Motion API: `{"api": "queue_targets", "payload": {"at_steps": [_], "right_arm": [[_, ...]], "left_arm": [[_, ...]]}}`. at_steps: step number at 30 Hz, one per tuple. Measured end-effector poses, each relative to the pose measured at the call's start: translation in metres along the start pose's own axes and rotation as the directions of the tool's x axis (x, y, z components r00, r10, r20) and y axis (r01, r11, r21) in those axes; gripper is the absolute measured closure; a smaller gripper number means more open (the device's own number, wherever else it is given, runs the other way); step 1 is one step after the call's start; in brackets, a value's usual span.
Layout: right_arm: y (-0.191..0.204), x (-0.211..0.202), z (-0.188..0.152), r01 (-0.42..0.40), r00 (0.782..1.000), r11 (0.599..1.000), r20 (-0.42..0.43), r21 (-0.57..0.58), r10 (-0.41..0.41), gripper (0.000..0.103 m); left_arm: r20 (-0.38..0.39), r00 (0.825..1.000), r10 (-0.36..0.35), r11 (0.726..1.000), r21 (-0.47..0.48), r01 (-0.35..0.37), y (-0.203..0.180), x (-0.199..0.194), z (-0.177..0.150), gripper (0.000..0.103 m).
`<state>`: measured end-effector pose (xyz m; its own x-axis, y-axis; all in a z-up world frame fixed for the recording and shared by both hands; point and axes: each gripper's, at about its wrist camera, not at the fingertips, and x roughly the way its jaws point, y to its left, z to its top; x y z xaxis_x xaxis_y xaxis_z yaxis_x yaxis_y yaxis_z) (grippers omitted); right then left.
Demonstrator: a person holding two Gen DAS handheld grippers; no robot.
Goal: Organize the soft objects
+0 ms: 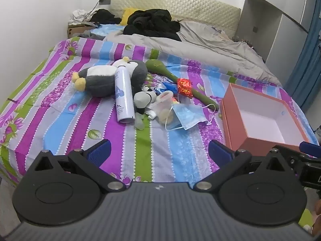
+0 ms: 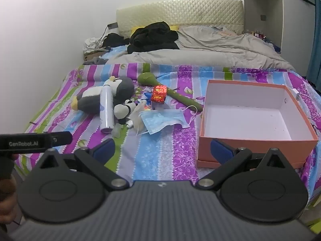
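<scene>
On the bed with the striped purple, blue and green sheet (image 1: 66,108) we see a grey and white plush penguin (image 1: 108,78) lying on its side, and a white spray can (image 1: 123,92) lies across it. Just beside it are a small black and white plush toy (image 1: 143,98), a pale blue face mask (image 1: 187,115) and a long green soft stick (image 1: 170,76) with a shiny red wrapper (image 1: 184,86). All these lie well ahead of both jaws, touching none. To the right stands an open orange cardboard box with white inside (image 2: 258,142).

The right wrist view shows the box floor bare and its near wall just beyond the right gripper (image 2: 162,150); the left view shows only its corner. The left gripper (image 1: 159,152) has its jaws spread wide with only sheet between them, and so has the right. Both point downward toward the bed.
</scene>
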<state>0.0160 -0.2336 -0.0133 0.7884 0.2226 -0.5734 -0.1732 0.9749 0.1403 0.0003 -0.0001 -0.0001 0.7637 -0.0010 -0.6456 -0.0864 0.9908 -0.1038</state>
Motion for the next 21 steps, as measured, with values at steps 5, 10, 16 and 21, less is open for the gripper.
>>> {"api": "queue_targets", "payload": {"at_steps": [5,10,16,21], "right_arm": [[0.0002,-0.0019,0.0002,-0.006,1.0,1.0,0.003,0.008,0.006,0.0],[0.0006,-0.0053,0.0016,0.003,1.0,1.0,-0.003,0.006,-0.003,0.0],[-0.003,-0.0053,-0.0008,0.005,1.0,1.0,-0.006,0.004,-0.005,0.0],[-0.0032,-0.0057,-0.0017,0.006,1.0,1.0,-0.012,0.009,-0.006,0.0]], "left_arm": [[0.006,1.0,-0.026,1.0,0.001,0.026,-0.0032,-0.0012,-0.0016,0.0],[-0.003,1.0,-0.024,1.0,-0.006,0.024,0.003,-0.0044,-0.0009,0.0],[-0.021,1.0,-0.015,1.0,-0.013,0.014,-0.0001,-0.0044,-0.001,0.0],[-0.028,0.999,-0.015,1.0,-0.012,0.015,-0.001,-0.005,-0.0021,0.0]]}}
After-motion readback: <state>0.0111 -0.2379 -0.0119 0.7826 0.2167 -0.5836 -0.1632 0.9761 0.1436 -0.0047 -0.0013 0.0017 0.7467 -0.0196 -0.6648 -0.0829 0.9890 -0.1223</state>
